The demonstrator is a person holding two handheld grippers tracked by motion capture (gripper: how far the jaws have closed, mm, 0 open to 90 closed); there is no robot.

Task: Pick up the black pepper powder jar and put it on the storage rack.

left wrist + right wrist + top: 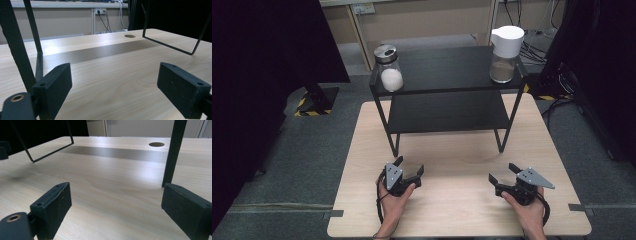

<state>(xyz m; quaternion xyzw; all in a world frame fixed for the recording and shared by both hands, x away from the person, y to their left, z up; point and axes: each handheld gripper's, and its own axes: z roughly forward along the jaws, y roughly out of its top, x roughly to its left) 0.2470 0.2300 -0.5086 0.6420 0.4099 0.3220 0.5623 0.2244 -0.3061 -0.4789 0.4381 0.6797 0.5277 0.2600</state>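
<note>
Both grippers rest low over the wooden table (452,210), in front of the black 2-tier shelf (447,75). The left gripper (410,167) has its jaws wide and holds nothing; the right gripper (502,172) is also wide and empty. On the top tier of the shelf, the glass shaker with white powder (389,67) stands at the left end, and the white-lidded jar (506,54) stands at the right end. To reach well, I think each gripper should rise above the shelf edge first, then approach its own jar level, jaws kept wide.

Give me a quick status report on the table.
Left gripper and right gripper open, empty, near table. Both jars untouched on the shelf. Path clear.
</note>
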